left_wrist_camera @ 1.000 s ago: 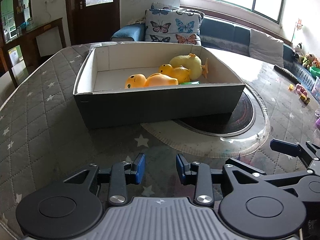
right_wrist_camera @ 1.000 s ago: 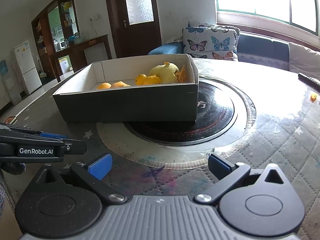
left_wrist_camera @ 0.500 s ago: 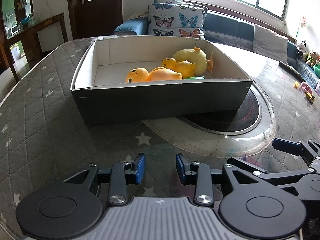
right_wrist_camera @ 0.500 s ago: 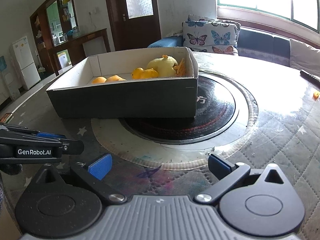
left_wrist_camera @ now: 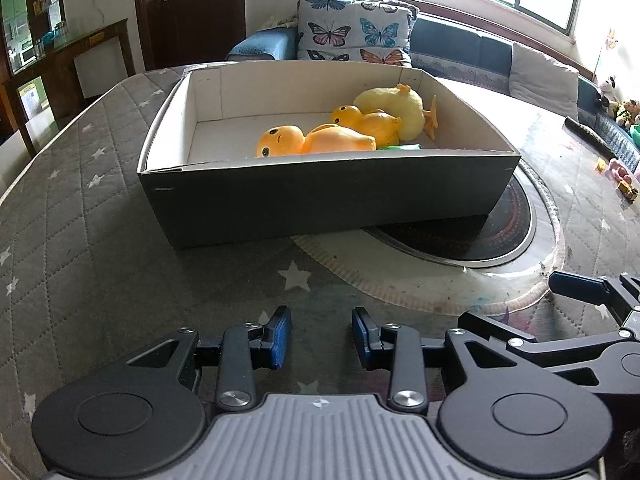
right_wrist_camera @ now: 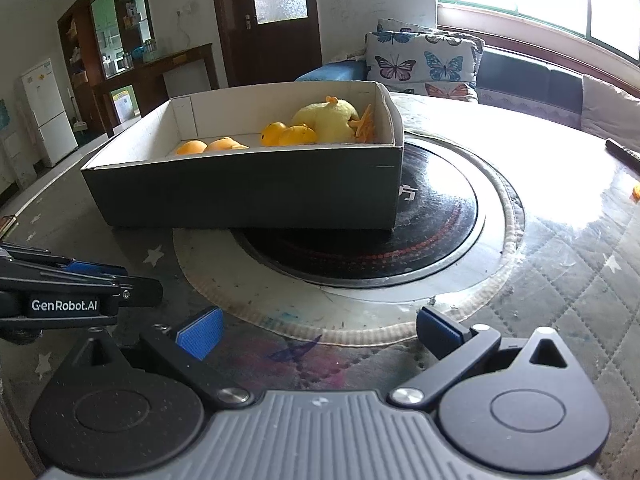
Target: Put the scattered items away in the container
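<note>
Three yellow toys already lie inside the cardboard box (left_wrist_camera: 320, 196): an orange rubber duck (left_wrist_camera: 312, 142) on its side nearest the box's front wall, a second rubber duck (left_wrist_camera: 366, 120) behind it, and a pale plush chick (left_wrist_camera: 394, 108) against the far right corner, with a sliver of something green (left_wrist_camera: 400, 146) just beside the first duck. The box sits on the desk (left_wrist_camera: 80, 220), its right end overlapping the round black hob (right_wrist_camera: 436, 220) set into the top. Both tongs are short of the box's front wall and hold nothing: the left tongs (left_wrist_camera: 321, 338) are parted by a narrow gap, the right tongs (right_wrist_camera: 320, 330) are spread wide. Relative to the box, the left tongs face the middle of its long front wall, and the right tongs face its right-hand corner, over the hob's pale ring. No loose item lies between either pair and the box. The only scattered things in view are a few small toys (left_wrist_camera: 618, 176) far off to the right of the box near the desk's edge, too small to name, and an orange scrap (right_wrist_camera: 636, 191) on the same side. Since these lie right of the box, the right tongs are the nearer pair, and, already spread, look the likelier to reach for them.
</note>
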Action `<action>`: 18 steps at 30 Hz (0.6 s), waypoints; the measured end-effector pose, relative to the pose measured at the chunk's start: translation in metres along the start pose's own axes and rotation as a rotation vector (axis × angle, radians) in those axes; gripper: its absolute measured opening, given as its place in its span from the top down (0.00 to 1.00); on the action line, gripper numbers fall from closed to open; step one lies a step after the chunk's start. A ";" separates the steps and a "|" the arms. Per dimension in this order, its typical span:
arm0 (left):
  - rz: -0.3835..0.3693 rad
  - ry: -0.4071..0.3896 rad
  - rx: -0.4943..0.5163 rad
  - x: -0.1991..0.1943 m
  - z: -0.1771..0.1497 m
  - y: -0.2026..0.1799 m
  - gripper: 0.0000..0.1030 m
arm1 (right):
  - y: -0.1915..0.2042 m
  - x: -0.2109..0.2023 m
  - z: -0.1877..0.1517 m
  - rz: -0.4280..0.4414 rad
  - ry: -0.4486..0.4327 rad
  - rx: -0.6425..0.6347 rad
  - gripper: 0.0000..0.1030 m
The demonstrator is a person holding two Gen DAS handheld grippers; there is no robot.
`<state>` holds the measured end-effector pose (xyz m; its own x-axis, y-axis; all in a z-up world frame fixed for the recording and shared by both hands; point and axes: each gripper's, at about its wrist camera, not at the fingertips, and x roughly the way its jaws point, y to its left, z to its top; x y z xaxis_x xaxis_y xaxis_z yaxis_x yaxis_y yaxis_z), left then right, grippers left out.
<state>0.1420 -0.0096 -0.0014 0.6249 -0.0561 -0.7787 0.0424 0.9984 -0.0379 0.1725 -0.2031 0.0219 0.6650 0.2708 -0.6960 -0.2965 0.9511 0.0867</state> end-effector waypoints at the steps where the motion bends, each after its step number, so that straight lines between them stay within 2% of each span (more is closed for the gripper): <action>1: -0.001 0.000 0.000 0.000 0.000 0.000 0.65 | 0.000 0.000 0.000 0.000 0.000 0.000 0.00; 10: 0.006 -0.001 0.008 -0.001 0.001 0.003 0.65 | 0.001 0.001 0.004 -0.010 0.005 -0.007 0.00; 18: 0.042 -0.012 0.036 -0.002 0.007 0.003 0.65 | 0.004 0.005 0.010 -0.009 0.008 -0.024 0.00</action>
<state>0.1466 -0.0061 0.0045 0.6361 -0.0139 -0.7715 0.0432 0.9989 0.0176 0.1820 -0.1967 0.0258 0.6622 0.2613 -0.7023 -0.3071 0.9495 0.0637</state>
